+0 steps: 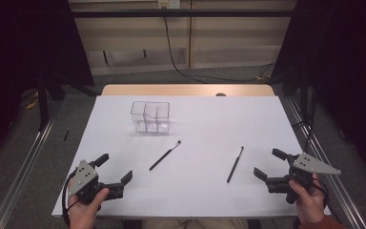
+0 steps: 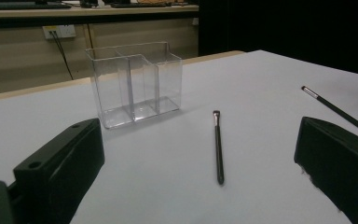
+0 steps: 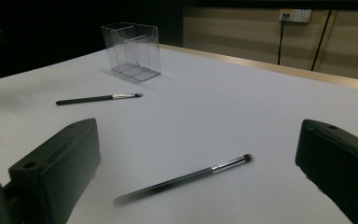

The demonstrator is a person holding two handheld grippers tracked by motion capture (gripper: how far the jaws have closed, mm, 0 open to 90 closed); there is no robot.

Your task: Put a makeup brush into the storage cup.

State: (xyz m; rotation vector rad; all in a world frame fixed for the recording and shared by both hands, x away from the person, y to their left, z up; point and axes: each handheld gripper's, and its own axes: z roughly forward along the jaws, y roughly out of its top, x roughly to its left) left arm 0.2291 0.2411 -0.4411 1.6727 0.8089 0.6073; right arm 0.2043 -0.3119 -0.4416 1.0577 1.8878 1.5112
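Just ahead of the right gripper, between its widely parted jaws in the right gripper view, a slim black makeup brush is lying flat on the white table. Nothing is being held: the right gripper is standing released, and the left gripper is likewise gaping wide and empty, with a second brush resting a little ahead of it, slightly toward its right jaw. Beyond both brushes, farther from either gripper, a clear divided organizer is sitting upright with its compartments empty. Judging from this, the work is only beginning: both hands are poised for a first pickup. The next move is probably calling for a low approach, jaws straddling the thin handle crosswise before closing, since such a slender shaft could roll or slip. Behind the table, a dim room is showing beige wall panels, an outlet and a hanging cable.
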